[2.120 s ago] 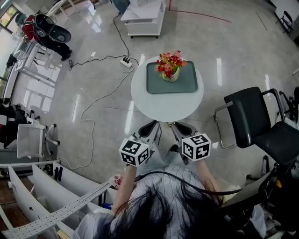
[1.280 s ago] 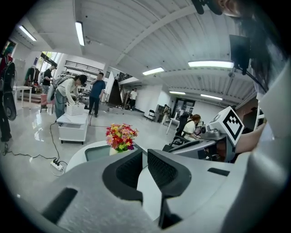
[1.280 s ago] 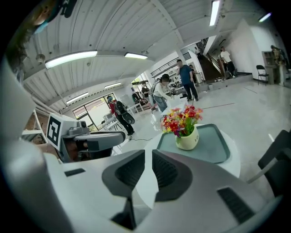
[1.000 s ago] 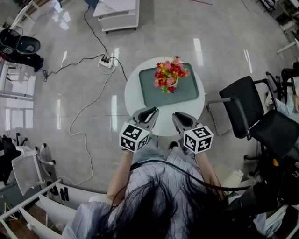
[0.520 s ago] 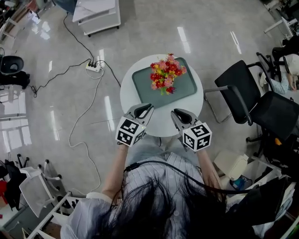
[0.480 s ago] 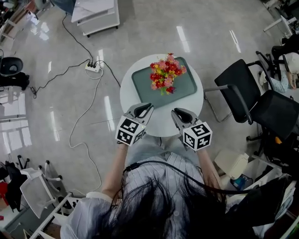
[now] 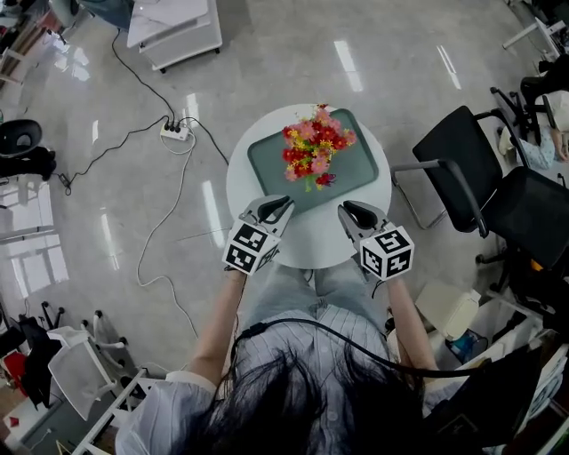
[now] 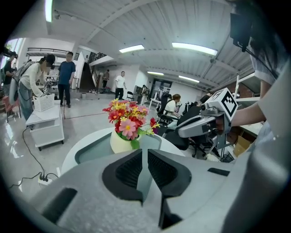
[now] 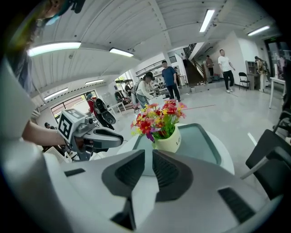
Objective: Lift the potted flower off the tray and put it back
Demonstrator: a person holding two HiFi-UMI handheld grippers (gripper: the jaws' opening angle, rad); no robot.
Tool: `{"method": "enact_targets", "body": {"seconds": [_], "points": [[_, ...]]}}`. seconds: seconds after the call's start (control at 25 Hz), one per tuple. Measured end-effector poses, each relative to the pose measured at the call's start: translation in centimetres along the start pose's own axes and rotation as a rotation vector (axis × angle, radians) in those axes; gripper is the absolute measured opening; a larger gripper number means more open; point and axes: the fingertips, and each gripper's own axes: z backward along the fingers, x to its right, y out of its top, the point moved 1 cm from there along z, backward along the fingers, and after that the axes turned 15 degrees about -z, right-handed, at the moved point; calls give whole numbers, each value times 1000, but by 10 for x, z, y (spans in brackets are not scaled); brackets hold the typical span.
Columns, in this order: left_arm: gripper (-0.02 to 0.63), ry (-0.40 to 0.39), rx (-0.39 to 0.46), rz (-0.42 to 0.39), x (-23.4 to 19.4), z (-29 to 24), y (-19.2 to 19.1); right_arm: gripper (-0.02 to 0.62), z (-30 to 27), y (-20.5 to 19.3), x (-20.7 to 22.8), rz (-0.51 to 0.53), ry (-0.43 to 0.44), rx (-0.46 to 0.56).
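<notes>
The potted flower (image 7: 311,149), red, pink and yellow blooms in a cream pot (image 8: 119,142), stands on the green tray (image 7: 359,165) on a round white table (image 7: 298,235). My left gripper (image 7: 283,205) hovers over the table's near edge, left of the pot, jaws shut with nothing between them. On the other side, my right gripper (image 7: 348,210) is shut and empty too. Both point toward the pot (image 9: 169,140) and stay short of the tray (image 9: 202,142). Each gripper view shows the other gripper: the right gripper (image 8: 200,126) and the left gripper (image 9: 97,136).
A black chair (image 7: 471,191) stands close to the table's right side. A power strip with a cable (image 7: 173,131) lies on the floor to the left, and a white cart (image 7: 173,22) beyond it. People stand in the background (image 8: 66,77).
Both grippers have come forward and down from short of the table to over its near edge. The right one has shifted a little to the right. Jaws stay shut.
</notes>
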Motion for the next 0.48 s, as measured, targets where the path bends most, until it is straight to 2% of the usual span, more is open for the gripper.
{"method": "enact_targets", "body": {"seconds": [0.2,0.48], "points": [[21,32,-26,2,-18,-10,-10,66,-23,-2,19,60,32,-54],[23,48,-78,15,-30,-33,-32,66,-59,-7,41,90,78,-122]]}}
